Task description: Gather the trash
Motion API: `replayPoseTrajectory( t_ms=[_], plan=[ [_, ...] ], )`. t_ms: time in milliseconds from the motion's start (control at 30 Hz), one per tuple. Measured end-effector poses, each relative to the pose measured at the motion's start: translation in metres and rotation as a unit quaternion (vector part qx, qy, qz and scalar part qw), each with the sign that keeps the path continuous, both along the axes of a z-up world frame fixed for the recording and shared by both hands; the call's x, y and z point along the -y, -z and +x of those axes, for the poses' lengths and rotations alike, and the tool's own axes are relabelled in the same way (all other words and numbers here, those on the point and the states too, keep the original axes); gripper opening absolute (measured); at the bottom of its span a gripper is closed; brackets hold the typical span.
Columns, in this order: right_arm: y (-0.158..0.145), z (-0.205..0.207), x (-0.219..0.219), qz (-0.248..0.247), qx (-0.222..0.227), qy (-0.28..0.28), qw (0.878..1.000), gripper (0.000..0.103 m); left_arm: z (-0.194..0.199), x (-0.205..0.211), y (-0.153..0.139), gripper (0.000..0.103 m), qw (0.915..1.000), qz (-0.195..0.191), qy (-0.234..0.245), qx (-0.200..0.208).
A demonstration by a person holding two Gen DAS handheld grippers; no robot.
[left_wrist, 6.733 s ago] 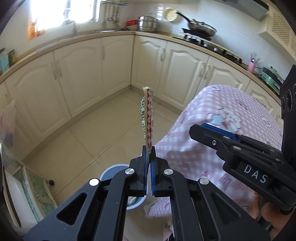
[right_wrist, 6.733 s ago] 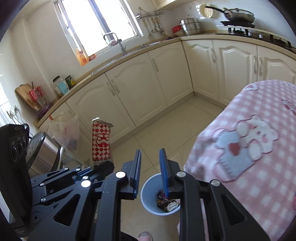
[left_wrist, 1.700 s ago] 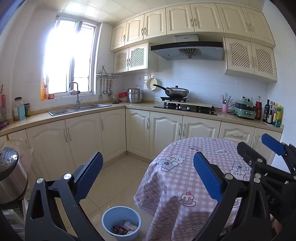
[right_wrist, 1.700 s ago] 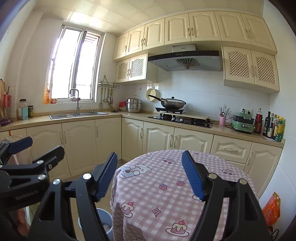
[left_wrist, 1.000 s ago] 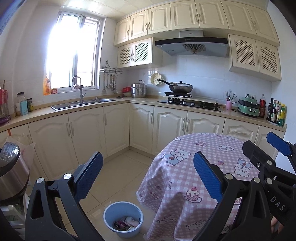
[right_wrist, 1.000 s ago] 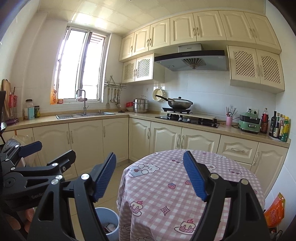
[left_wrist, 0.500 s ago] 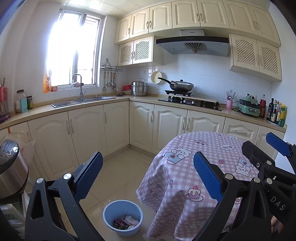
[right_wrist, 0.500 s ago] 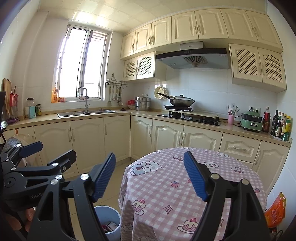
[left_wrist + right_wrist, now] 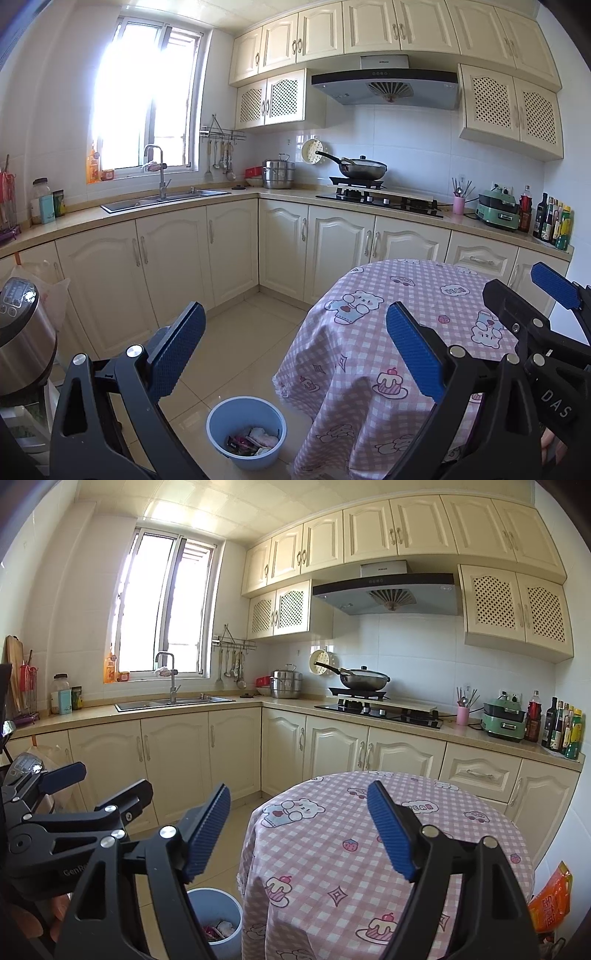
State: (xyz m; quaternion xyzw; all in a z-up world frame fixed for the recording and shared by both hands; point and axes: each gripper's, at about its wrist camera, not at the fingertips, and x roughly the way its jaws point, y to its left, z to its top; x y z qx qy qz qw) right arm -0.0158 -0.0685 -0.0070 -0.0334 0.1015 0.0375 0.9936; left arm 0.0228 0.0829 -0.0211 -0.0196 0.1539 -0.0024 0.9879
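A blue trash bin (image 9: 246, 432) stands on the floor left of the round table (image 9: 406, 295) and holds several wrappers and crumpled pieces (image 9: 255, 441). The bin also shows in the right wrist view (image 9: 218, 919). My left gripper (image 9: 293, 347) is open wide and empty, held high above the floor and bin. My right gripper (image 9: 297, 827) is open wide and empty, above the near edge of the table (image 9: 461, 823). Each gripper shows in the other's view: the right one (image 9: 550, 295) and the left one (image 9: 96, 782).
Cream cabinets (image 9: 177, 258) and a counter with sink (image 9: 166, 195) and stove with pan (image 9: 364, 171) run along the walls. A steel cooker (image 9: 18, 332) stands at the left. Bottles (image 9: 552, 221) stand at the counter's right end. An orange bag (image 9: 550, 897) hangs right of the table.
Earlier my left gripper held a red-and-white packet over the bin; now it is open and empty. Both grippers have opened, risen and drawn slightly back; little movement in the last second.
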Motion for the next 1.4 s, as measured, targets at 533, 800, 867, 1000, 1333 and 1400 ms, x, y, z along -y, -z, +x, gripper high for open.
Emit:
replayPoseTrajectory(
  t_ms=[533, 800, 867, 1000, 1333, 1400],
  plan=[
    [0.0029, 0.0016, 0.0011, 0.003, 0.0, -0.001, 1.0, 0.076, 0.0015, 0.002, -0.0009, 0.095, 1.0, 0.003, -0.002, -0.001],
    [0.0031, 0.0027, 0.0017, 0.003, 0.0, -0.001, 1.0, 0.076, 0.0014, 0.0022, -0.0011, 0.095, 1.0, 0.003, -0.002, -0.001],
    [0.0031, 0.0026, 0.0015, 0.003, 0.0, -0.001, 1.0, 0.076, 0.0016, 0.0021, -0.0013, 0.095, 1.0, 0.003, -0.001, -0.002],
    [0.0029, 0.0029, 0.0019, 0.004, 0.0, -0.002, 1.0, 0.076, 0.0014, 0.0025, -0.0015, 0.095, 1.0, 0.003, -0.001, -0.002],
    [0.0034, 0.0037, 0.0025, 0.005, -0.002, -0.002, 1.0, 0.077, 0.0013, 0.0021, -0.0023, 0.095, 1.0, 0.003, -0.001, -0.003],
    [0.0034, 0.0037, 0.0026, 0.005, -0.002, -0.002, 1.0, 0.077, 0.0013, 0.0021, -0.0022, 0.095, 1.0, 0.003, -0.001, -0.003]
  ],
)
